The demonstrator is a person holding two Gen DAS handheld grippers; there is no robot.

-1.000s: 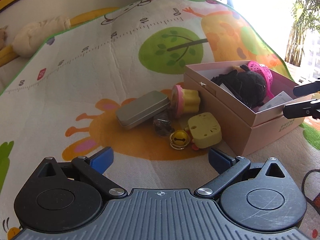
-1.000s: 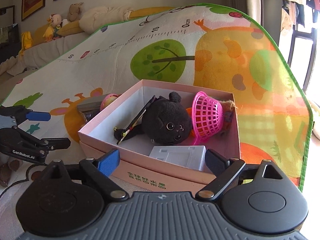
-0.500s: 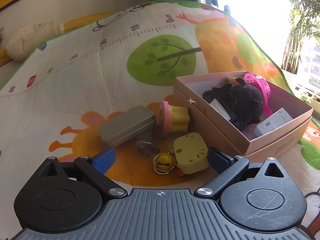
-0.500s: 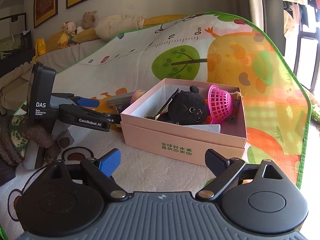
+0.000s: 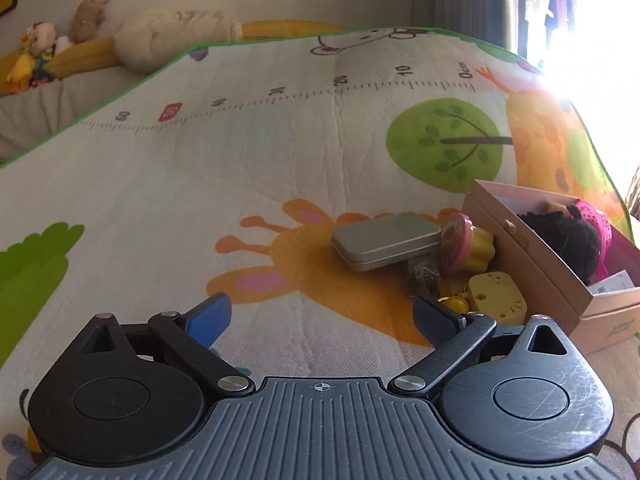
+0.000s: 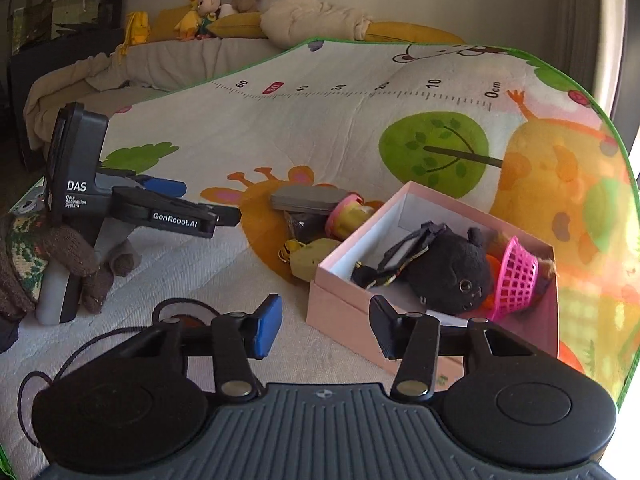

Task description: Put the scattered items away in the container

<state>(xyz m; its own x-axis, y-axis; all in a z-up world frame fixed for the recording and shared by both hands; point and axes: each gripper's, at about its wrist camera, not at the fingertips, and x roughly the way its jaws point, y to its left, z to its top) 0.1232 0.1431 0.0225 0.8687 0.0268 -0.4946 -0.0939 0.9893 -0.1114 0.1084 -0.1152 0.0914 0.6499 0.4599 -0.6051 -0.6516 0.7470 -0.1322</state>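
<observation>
A pink box [image 6: 348, 312] stands on the play mat and also shows in the left wrist view [image 5: 532, 260]. It holds a black plush [image 6: 448, 272], a pink basket [image 6: 516, 276] and a white card. Left of it lie a grey tin [image 5: 384, 240], a pink-and-yellow cupcake toy [image 5: 468, 248], a yellow block [image 5: 496, 298], a gold bell [image 5: 454, 302] and a dark wrapped piece [image 5: 420, 276]. My left gripper [image 5: 320, 320] is open and empty, short of the pile; it also shows in the right wrist view [image 6: 200, 204]. My right gripper [image 6: 324, 330] is open and empty before the box.
The colourful play mat [image 5: 280, 152] covers the surface. Stuffed toys [image 6: 224, 4] and a beige bundle [image 5: 172, 36] line the far edge. A gloved hand [image 6: 48, 256] holds the left gripper's handle. Bright window at the right.
My left gripper has swung left, so the pile and box now sit at its right. My right gripper has pulled back and turned left, and its jaws have narrowed somewhat.
</observation>
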